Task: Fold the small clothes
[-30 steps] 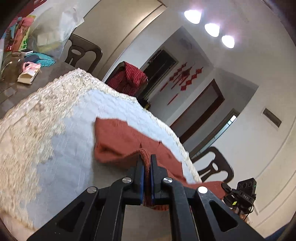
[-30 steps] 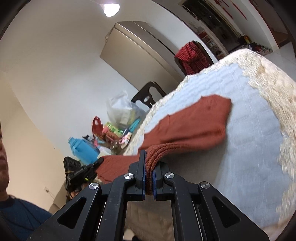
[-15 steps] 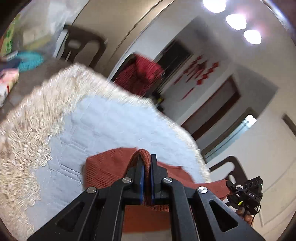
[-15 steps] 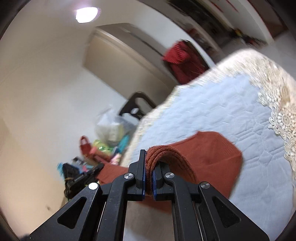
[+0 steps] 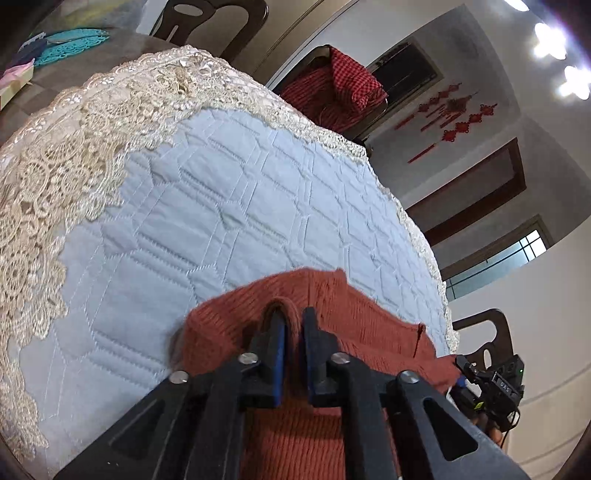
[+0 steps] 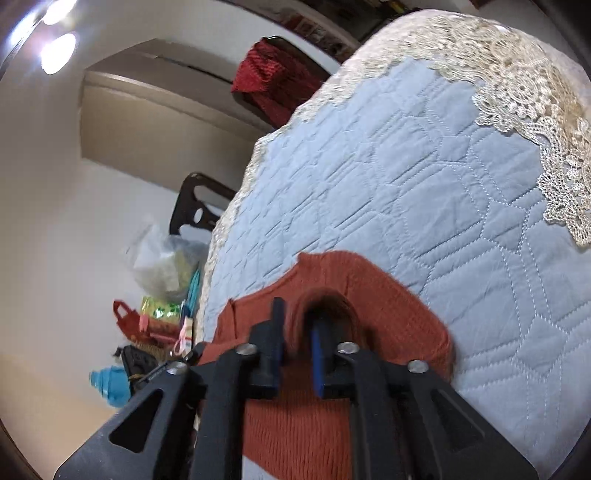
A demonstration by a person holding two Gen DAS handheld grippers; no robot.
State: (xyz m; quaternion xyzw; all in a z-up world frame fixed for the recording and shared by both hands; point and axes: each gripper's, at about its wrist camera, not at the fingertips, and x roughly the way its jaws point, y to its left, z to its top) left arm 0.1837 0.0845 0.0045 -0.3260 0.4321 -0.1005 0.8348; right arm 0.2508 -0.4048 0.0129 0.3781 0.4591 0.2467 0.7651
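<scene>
A small rust-red knitted garment [image 5: 343,317] lies on the pale blue quilted cloth [image 5: 240,206], near its front edge. My left gripper [image 5: 293,325] stands over its left part, its jaws slightly parted with a bunched fold of the knit between them. In the right wrist view the same garment [image 6: 388,306] shows, with my right gripper [image 6: 297,325] over its right part. Its jaws stand a little apart around a raised fold of knit. The other gripper [image 5: 491,384] shows at the garment's far end.
The cloth has a wide cream lace border [image 5: 74,147]. Dark chairs [image 5: 221,18] ring the table, one draped with red checked fabric [image 5: 332,88]. Bags, a blue bottle [image 6: 110,384] and small items sit at the table's left end.
Both grippers carried the garment's near edge forward and down over itself onto the cloth. Their jaws, tightly shut before, now stand slightly parted around the fold.
</scene>
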